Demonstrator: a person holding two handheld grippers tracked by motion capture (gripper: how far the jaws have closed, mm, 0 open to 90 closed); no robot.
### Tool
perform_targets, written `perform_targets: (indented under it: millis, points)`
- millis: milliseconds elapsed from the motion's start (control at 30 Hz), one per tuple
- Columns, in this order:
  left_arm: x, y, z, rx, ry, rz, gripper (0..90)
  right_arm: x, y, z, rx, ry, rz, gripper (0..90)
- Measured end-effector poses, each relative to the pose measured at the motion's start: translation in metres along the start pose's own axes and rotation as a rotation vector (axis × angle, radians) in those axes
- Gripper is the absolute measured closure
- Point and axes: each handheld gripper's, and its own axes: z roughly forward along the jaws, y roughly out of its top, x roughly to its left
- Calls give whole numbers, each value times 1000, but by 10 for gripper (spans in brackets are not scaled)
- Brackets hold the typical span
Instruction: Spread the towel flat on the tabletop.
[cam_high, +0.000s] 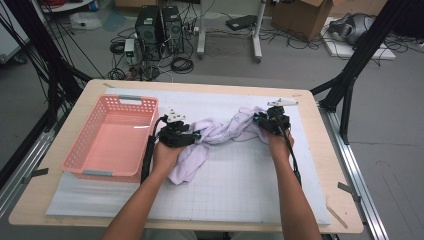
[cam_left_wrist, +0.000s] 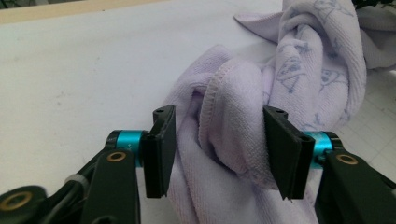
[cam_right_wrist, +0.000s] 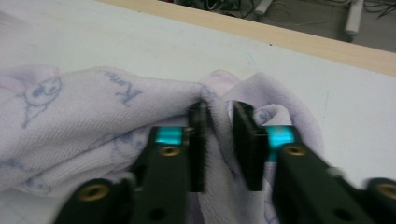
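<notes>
— On the white mat (cam_high: 235, 185), what can't you make out?

— My right claw (cam_right_wrist: 219, 140) is blurred; a fold of the lilac towel (cam_high: 220, 132) sits in its narrow gap, but I cannot tell whether the pads press it. The towel's far end is cut off behind my left claw (cam_left_wrist: 217, 149).

— What's around?

— A pink basket (cam_high: 112, 137) just left of my left hand (cam_high: 165, 157).

— And the left claw?

— Spread, with a bunched hem between the pads — untouched. The towel lies twisted between both claws, faint blue prints on it.
</notes>
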Motion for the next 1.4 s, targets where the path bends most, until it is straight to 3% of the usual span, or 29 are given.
perform_targets:
  millis: [33, 133, 267, 367, 467, 567, 700, 900, 1000, 1100, 1167, 1200, 1267, 1400]
  points:
    - [1, -1, 1, 8, -3, -4, 455, 1, 0, -4, -5, 7, 3, 575]
    - [4, -5, 5, 30, -20, -21, 464, 7, -3, -17, -20, 22, -11, 513]
    - [2, -6, 2, 14, -39, -11, 612, 22, -12, -45, -60, 52, -68, 504]
    - [0, -5, -1, 9, -41, 25, 795, 33, -21, -64, -55, 122, -91, 553]
    - [-1, -4, -3, 4, -57, 20, 831, 47, -34, -73, -40, 190, -136, 661]
    - [-5, -2, -6, -17, -76, 16, 837, 62, -50, -62, 38, 280, -146, 699]
    - [-8, 3, -11, -49, -84, 11, 839, 89, -60, -34, 107, 352, -162, 670]
    - [-4, 7, -15, -84, -75, -31, 840, 122, -58, -3, 113, 425, -140, 613]
    - [-1, 5, -12, -66, -66, -38, 840, 138, -55, 9, 109, 449, -107, 527]
    - [1, 5, -13, -66, -60, -51, 840, 154, -52, 18, 110, 431, -103, 520]
    - [2, 5, -13, -64, -58, -54, 840, 162, -49, 22, 126, 353, -147, 632]
    - [2, 5, -14, -63, -58, -55, 840, 163, -49, 22, 121, 338, -152, 675]
    - [2, 5, -14, -62, -63, -56, 839, 161, -48, 24, 126, 352, -141, 891]
    - [-1, 5, -15, -63, -75, -56, 839, 160, -49, 22, 135, 372, -169, 900]
